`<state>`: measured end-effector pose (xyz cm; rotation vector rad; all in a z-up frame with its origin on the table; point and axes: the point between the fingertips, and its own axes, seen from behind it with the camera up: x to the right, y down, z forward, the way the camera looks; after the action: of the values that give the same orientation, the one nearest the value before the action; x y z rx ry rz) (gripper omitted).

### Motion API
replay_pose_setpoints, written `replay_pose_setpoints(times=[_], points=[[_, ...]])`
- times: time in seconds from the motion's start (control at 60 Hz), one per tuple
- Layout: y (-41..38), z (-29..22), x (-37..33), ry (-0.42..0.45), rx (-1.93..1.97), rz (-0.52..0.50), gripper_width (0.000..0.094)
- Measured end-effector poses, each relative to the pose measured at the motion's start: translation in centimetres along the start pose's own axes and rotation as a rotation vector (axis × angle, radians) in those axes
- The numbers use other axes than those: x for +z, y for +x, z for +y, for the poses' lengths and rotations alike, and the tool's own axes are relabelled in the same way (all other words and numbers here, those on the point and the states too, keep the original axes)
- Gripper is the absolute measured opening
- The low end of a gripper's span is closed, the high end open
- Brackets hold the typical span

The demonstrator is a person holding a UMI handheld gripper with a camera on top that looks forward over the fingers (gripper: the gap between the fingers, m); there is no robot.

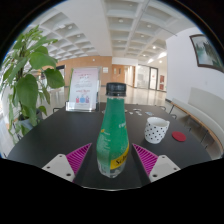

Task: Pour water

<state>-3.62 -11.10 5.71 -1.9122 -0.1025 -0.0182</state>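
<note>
A green plastic bottle (113, 125) with a dark cap and a yellow label stands upright on the black table (60, 135). It sits between the fingers of my gripper (112, 152), which is open, with a gap showing on each side between the bottle and the magenta pads (78, 156). A white cup (156, 129) with dark dots stands on the table beyond the right finger, to the right of the bottle. The bottle's base is hidden low between the fingers.
A small red round item (179, 135) lies on the table right of the cup. A leafy plant (25, 80) rises at the left. A standing sign (82, 95) is behind the table, and a pale bench (200, 112) runs along the right wall.
</note>
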Motion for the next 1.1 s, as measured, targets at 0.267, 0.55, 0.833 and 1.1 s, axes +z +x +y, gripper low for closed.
replay_pose_setpoints(times=[0.267,0.55,0.833,1.1], points=[[-0.3,-0.6,2.0,0.069,0.034,0.020,0.0499],[-1.2,-4.2,1.2,0.142,0.120,-0.045,0.0395],[-2.2,-21.1,-1.5,0.353,0.736,-0.453,0.0395],[4.7,-26.0,2.3,0.374,1.634,-0.880,0.0394]])
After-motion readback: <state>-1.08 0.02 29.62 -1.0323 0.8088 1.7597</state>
